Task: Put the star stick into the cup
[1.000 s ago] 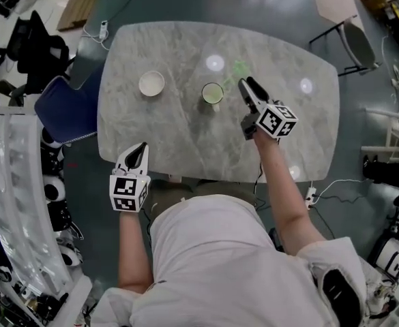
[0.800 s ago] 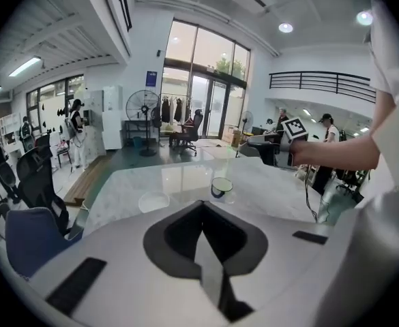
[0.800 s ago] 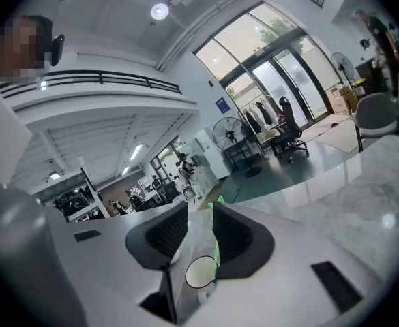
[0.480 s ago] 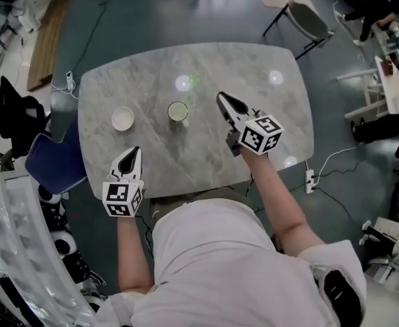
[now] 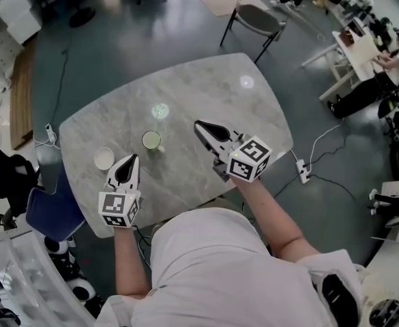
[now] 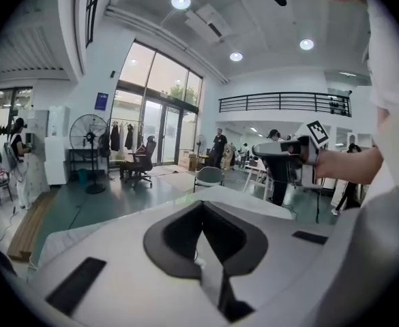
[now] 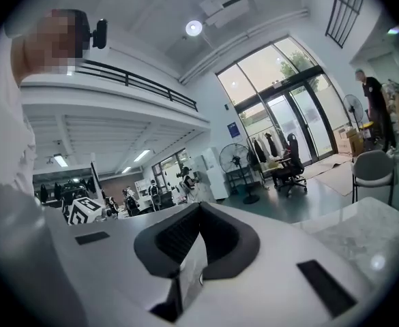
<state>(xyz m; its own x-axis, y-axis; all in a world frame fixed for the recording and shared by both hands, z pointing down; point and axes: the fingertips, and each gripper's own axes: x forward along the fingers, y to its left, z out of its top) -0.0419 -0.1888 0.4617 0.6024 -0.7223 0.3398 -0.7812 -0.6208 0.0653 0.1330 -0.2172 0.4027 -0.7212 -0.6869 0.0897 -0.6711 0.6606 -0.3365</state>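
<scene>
A green cup (image 5: pixel 151 140) stands upright on the marble table (image 5: pixel 254 114). Just beyond it a faint greenish patch (image 5: pixel 160 110) lies in a glare spot; I cannot tell whether it is the star stick. My right gripper (image 5: pixel 200 125) hovers over the table to the right of the cup, shut with nothing between its jaws (image 7: pixel 200 206). My left gripper (image 5: pixel 132 159) sits near the table's front left edge, below and left of the cup, also shut and holding nothing (image 6: pixel 202 206). Both gripper views look up into the room, not at the table.
A small white bowl (image 5: pixel 104 158) sits left of the cup. A grey chair (image 5: pixel 257 19) stands past the far side, and a blue chair (image 5: pixel 49 210) is at the near left. A power strip (image 5: pixel 301 171) lies on the floor to the right.
The head view has swung, so the table now sits lower and turned. My right gripper has drawn back from beyond the cup and its jaws have closed. The left gripper has kept its place.
</scene>
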